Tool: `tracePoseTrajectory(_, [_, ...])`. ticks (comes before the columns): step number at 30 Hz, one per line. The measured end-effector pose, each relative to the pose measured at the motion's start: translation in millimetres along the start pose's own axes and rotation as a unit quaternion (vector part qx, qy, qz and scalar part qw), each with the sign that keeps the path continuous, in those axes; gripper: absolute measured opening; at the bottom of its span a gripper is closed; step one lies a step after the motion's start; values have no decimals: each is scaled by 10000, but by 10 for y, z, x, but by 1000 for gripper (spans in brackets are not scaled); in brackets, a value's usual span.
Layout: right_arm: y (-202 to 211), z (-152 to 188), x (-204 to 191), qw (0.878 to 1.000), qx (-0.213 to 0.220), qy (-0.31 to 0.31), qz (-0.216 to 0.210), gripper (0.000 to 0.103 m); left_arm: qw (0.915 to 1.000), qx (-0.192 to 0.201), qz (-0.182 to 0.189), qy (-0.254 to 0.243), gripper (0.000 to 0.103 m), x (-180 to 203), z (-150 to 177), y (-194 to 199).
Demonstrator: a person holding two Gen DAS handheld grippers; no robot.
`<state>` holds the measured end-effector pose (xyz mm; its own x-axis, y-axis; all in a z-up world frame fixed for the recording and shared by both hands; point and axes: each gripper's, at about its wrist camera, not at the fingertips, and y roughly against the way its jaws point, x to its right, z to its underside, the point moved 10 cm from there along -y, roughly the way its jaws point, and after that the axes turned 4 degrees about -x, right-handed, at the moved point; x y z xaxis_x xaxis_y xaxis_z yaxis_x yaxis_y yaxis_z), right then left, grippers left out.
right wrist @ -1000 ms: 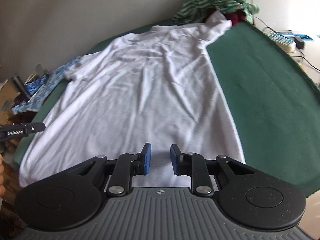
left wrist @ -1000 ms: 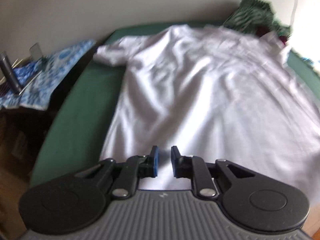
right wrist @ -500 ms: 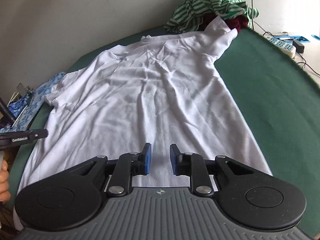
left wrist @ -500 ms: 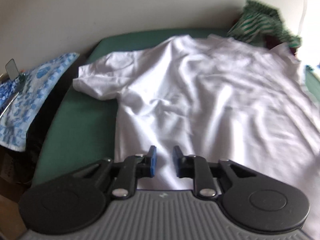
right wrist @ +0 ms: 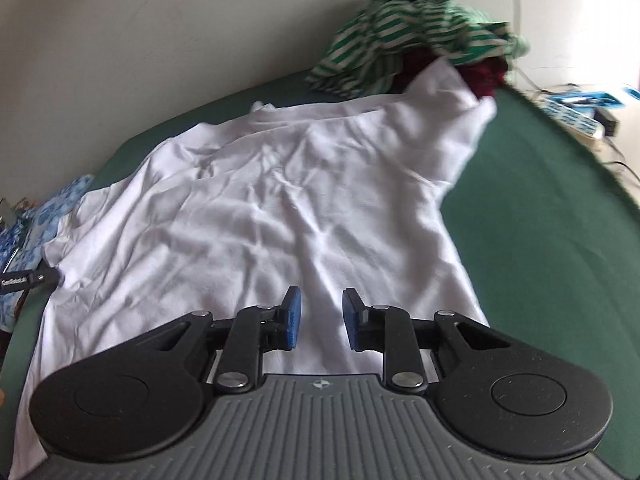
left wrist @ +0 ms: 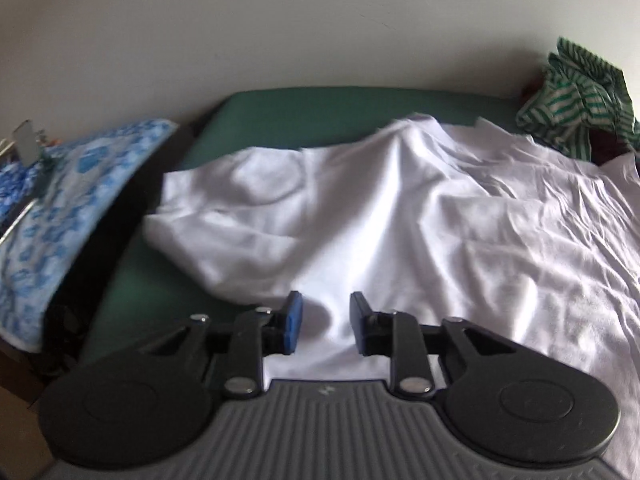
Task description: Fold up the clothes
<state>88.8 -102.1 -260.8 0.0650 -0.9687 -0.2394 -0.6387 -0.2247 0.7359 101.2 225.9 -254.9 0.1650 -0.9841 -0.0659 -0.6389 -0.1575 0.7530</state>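
A white T-shirt [left wrist: 400,216] lies spread and wrinkled on the green table [left wrist: 304,108]; it also shows in the right wrist view [right wrist: 256,216]. My left gripper [left wrist: 325,322] is open and empty, low over the shirt's left side just below its left sleeve [left wrist: 240,208]. My right gripper [right wrist: 320,318] is open and empty over the shirt's lower middle. The shirt's right sleeve [right wrist: 452,112] reaches toward the clothes pile. The left gripper's tip [right wrist: 28,282] shows at the left edge of the right wrist view.
A green-striped garment [right wrist: 408,28] and a dark red one [right wrist: 484,74] are piled at the table's far end; the striped one also shows in the left wrist view [left wrist: 576,104]. A blue-patterned cloth [left wrist: 64,208] lies off the left edge. A power strip [right wrist: 572,116] lies beyond the right edge.
Both grippers have moved forward along the shirt toward the sleeves and lowered. The jaws of both have stayed open and empty.
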Motion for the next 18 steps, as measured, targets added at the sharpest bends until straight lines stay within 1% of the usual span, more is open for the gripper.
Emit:
tracePoseTrajectory(1, [-59, -69, 57, 10000, 32, -15, 79, 21, 9998, -46, -178, -23, 28, -1, -14, -98])
tracePoseTrajectory(2, [-103, -145, 122, 9998, 92, -46, 150, 21, 9994, 0, -357, 15, 29, -50, -56, -159])
tracePoseTrajectory(4, [-172, -306, 337, 9989, 197, -127, 399, 17, 9977, 60, -651, 184, 29, -257, -165, -230])
tracePoseTrajectory(5, [-204, -386, 462, 9978, 238, -176, 597, 18, 9960, 42, -851, 261, 32, -386, -220, -272])
tracePoseTrajectory(6, [-230, -462, 545, 9972, 249, -240, 670, 12, 9947, 36, -974, 342, 46, -499, -274, -312])
tracePoseTrajectory(7, [-252, -537, 603, 9971, 248, -311, 656, 9, 9933, 15, -1068, 431, 47, -599, -322, -334])
tracePoseTrajectory(8, [-265, -611, 614, 9972, 282, -439, 534, 16, 9923, -40, -1129, 507, 41, -668, -362, -339])
tracePoseTrajectory(9, [-298, -672, 543, 9980, 281, -483, 291, 19, 9916, -45, -1157, 571, 34, -694, -409, -327])
tracePoseTrajectory(11, [-384, -775, 337, 9984, 216, -441, -262, 21, 9912, 90, -1168, 610, 35, -618, -501, -269])
tracePoseTrajectory(13, [-570, -831, 115, 9978, -10, -282, -604, 22, 9915, 134, -1155, 588, 40, -479, -563, -294])
tracePoseTrajectory(14, [-664, -861, 46, 9972, -84, -231, -704, 22, 9916, 90, -1167, 548, 45, -419, -580, -359])
tracePoseTrajectory(15, [-753, -907, 34, 9970, -99, -211, -734, 22, 9905, 40, -1279, 495, 45, -399, -592, -440])
tracePoseTrajectory(16, [-814, -973, 83, 9973, -39, -221, -697, 18, 9885, 10, -1440, 457, 45, -437, -601, -519])
tracePoseTrajectory(17, [-857, -1046, 156, 9977, 54, -246, -636, 16, 9862, -7, -1599, 433, 48, -495, -610, -593])
tracePoseTrajectory(18, [-888, -1119, 271, 9980, 133, -290, -537, 14, 9840, 45, -1726, 441, 57, -554, -636, -614])
